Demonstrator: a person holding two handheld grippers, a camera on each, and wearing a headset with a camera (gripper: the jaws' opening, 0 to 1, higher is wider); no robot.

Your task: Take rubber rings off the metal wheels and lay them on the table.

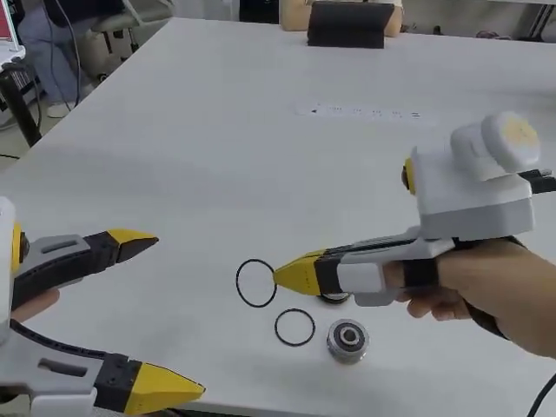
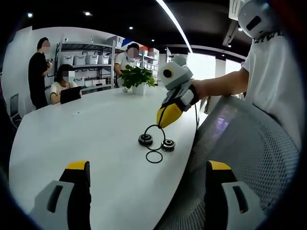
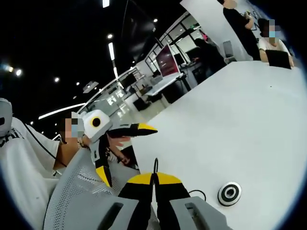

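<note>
Gripper on the right [image 1: 280,275], held level, pinches a rubber ring [image 1: 255,283]; left gripper [image 1: 178,314] hovers, jaws spread.

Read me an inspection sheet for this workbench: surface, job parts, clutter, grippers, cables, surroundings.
Surface: white table.
Job's things: loose ring lies flat beside near wheel; second wheel sits under the right jaws; held ring hangs from them.
Clutter: dark object at the far edge.
Grippers: left hand-held gripper open, holding nothing; right hand-held gripper shut on held ring.
Cables: black cable on the left hand-held gripper.
Surroundings: seated person, potted plant, shelves.
</note>
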